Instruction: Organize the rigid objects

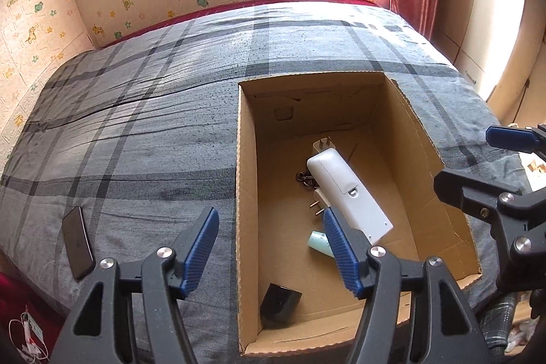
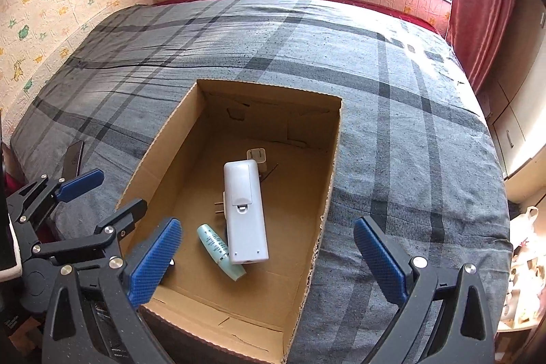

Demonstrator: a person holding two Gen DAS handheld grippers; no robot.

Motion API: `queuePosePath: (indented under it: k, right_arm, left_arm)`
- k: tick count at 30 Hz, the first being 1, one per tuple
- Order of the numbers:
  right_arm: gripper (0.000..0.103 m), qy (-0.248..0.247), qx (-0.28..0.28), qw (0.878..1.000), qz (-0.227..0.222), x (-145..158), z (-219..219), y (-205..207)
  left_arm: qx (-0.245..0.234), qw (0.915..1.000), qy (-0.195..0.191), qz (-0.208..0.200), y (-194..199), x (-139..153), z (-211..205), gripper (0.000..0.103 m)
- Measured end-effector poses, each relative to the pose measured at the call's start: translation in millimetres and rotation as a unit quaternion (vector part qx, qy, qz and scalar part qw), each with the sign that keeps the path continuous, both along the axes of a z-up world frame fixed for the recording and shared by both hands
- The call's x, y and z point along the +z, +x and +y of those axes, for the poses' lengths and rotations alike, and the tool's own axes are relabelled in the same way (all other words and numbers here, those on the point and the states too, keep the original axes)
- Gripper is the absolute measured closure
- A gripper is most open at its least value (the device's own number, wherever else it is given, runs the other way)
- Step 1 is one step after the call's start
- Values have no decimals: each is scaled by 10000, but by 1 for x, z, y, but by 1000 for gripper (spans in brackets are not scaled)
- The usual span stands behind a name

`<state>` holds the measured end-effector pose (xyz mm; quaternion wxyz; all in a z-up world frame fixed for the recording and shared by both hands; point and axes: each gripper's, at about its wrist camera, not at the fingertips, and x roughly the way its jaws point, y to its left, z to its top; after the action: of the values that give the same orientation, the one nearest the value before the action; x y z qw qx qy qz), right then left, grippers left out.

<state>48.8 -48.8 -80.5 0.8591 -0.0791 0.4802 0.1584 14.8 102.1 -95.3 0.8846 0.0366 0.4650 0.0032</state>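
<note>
**A:** What fills the middle of the frame?

**B:** An open cardboard box (image 1: 245, 159) sits on a bed (image 1: 136, 125) covered in grey plaid cloth. In the left wrist view the box takes up the centre and lower right; in the right wrist view it sits at centre and lower left.

**A:** What is inside the box?

**B:** A long white remote control (image 2: 244, 214) lies back side up near the middle of the box floor. Just beyond its far end sits a white plug adapter (image 2: 256, 156). A second plug with metal prongs (image 1: 317, 203) pokes out from under the remote's left side. A pale green tube (image 2: 220, 251) lies tilted beside the remote's near end, touching it. In the left wrist view, a black block (image 1: 279, 301) stands in the near left corner, and a small dark metal piece (image 1: 303, 179) lies left of the remote.

**A:** Is anything outside the box?

**B:** A dark phone (image 1: 77, 243) lies flat on the bed at lower left of the left wrist view, well apart from the box.

**A:** And the tools?

**B:** The left tool (image 1: 271, 249) is spread wide and holds nothing, above the box's near left wall. The right tool (image 2: 268, 258) is also spread wide and empty, above the box's near end.
</note>
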Motion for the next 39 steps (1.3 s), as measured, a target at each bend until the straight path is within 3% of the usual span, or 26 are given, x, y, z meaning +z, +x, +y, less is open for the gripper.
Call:
queuePosePath:
  k: [3, 4, 7, 11, 22, 27, 39]
  right_arm:
    - [0, 20, -75, 10000, -60, 8, -7, -9]
    - [0, 28, -99, 9999, -96, 11, -10, -12]
    - [0, -2, -187, 9995, -252, 23, -17, -22]
    - [0, 43, -262, 9988, -401, 39, -27, -35]
    - [0, 9, -323, 9965, -769, 63, -44, -68]
    - [0, -9, -310, 9960, -836, 66, -47, -82]
    - [0, 55, -398, 9956, -848, 65, -53, -94]
  left_arm:
    - [-25, 10000, -69, -38, -7, 8, -6, 26]
    - [-31, 9999, -104, -75, -11, 11, -8, 16]
    - [-101, 9993, -259, -234, -21, 24, -13, 13]
    - [-124, 9989, -219, -406, -33, 38, -21, 0]
    - [-9, 9974, -167, -705, -64, 60, -39, 0]
    - [263, 9965, 109, -784, -77, 65, -44, 0]
    - [54, 9973, -95, -727, -87, 65, -58, 0]
